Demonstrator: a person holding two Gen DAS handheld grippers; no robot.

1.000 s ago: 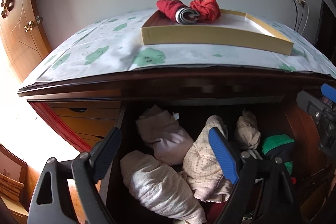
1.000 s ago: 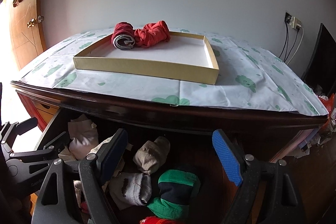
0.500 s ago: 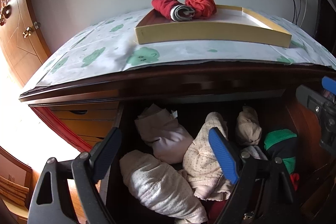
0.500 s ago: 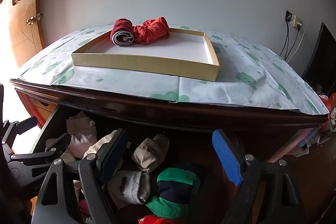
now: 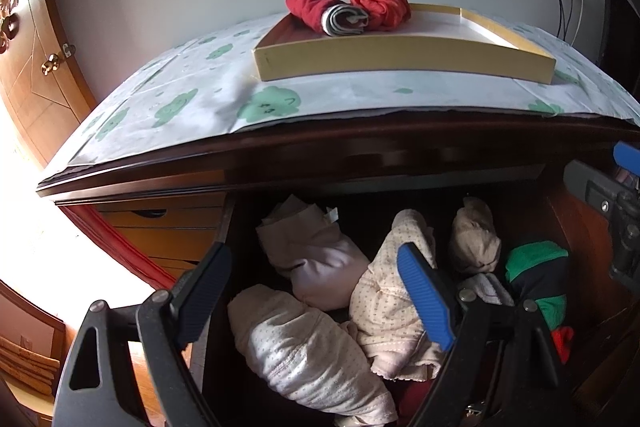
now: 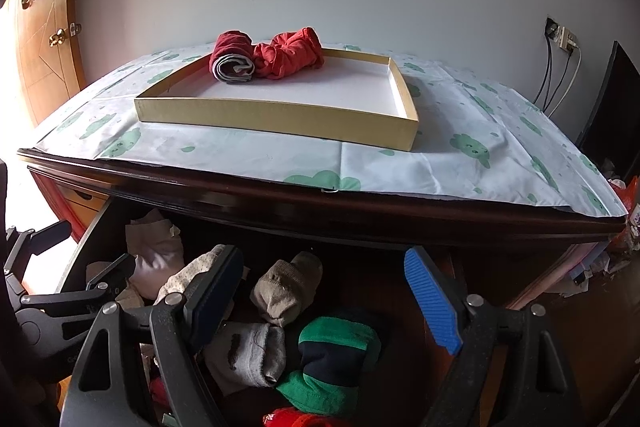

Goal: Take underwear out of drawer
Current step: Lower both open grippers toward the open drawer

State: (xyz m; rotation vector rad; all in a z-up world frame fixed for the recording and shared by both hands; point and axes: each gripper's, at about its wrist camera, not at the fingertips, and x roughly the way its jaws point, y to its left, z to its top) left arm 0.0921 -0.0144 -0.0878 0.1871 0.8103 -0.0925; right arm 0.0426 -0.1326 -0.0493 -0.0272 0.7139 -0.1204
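Both grippers parked over the open drawer [image 6: 86, 227], nothing grabbed yet

Dresser top [image 6: 460, 211] overhangs the drawer's back; up there a yellow tray [image 6: 280, 117] holds two red rolled pieces [image 6: 264, 57]. Left gripper [image 5: 316, 291] is wide open and empty above the pale dotted underwear roll [image 5: 304, 351], another dotted piece [image 5: 384, 303] beside it. Right gripper [image 6: 324, 297], also gaping and empty, hangs over a tan sock [image 6: 286, 289], grey sock [image 6: 248, 353] and green-navy bundle [image 6: 336, 367].

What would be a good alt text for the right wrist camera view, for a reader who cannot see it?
The open right gripper hangs empty over an open drawer full of rolled garments, among them a green and navy roll. On the dresser above, a shallow yellow tray holds two red rolled garments. The left gripper shows at the left edge.
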